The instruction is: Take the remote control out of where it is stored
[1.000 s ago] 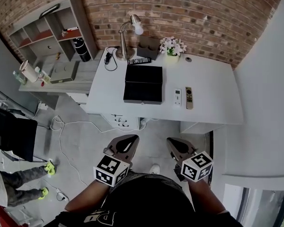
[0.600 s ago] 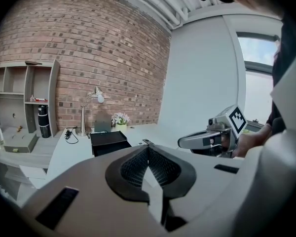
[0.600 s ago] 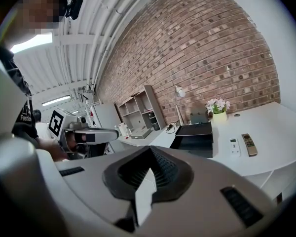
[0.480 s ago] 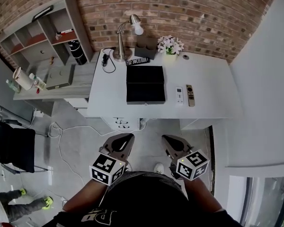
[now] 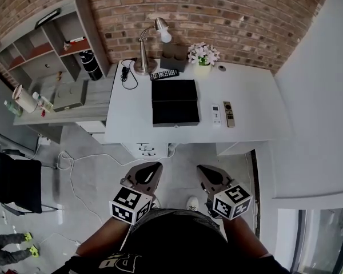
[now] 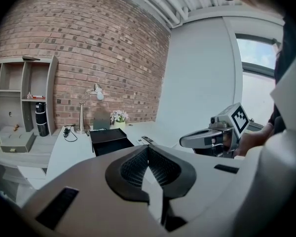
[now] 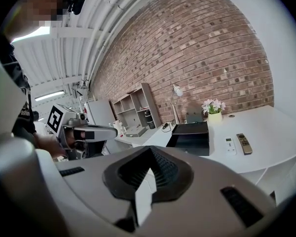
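The left hand-held gripper [image 5: 153, 166] and right hand-held gripper [image 5: 202, 169], both pressed together on nothing, hang well apart from the desk [image 5: 251, 104], where a white remote control [image 5: 216, 113] and a dark remote control [image 5: 228, 113] lie out beside the black box [image 5: 175, 103], which fits a retrieval done or another remote still stored.

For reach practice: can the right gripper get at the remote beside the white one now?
Probably not yet: the right gripper hangs over the floor, short of the desk; nothing blocks the remote.
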Motion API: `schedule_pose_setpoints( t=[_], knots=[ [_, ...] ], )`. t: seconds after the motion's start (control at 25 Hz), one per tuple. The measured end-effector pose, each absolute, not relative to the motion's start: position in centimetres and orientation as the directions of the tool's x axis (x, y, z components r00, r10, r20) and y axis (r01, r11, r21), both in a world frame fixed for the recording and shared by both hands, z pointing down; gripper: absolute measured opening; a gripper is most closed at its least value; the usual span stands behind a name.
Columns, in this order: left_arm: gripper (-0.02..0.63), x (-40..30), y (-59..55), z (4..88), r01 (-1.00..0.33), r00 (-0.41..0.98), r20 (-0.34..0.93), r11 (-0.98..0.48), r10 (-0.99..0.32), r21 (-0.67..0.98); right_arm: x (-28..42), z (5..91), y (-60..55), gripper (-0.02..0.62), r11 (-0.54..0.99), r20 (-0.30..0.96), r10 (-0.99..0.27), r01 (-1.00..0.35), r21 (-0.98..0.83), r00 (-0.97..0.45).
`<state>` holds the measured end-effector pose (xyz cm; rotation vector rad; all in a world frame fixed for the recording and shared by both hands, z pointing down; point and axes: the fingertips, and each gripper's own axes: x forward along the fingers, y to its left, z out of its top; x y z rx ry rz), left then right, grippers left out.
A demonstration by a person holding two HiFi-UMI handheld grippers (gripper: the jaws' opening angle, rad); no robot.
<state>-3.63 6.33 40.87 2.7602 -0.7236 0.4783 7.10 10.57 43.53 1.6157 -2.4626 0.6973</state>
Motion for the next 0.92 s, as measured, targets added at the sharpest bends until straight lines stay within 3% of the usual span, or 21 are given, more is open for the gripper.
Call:
schedule_pose_setpoints(
  t=[0.92],
  knots=[
    [0.006, -3.10, 6.32, 40.69, -0.509, 0.828, 0.363, -0.845, -0.429, 0.162, 7.89, 43.72, 10.56, 0.005, 0.318, 0.361, -0.835, -0.900, -0.299, -0.415]
  ],
)
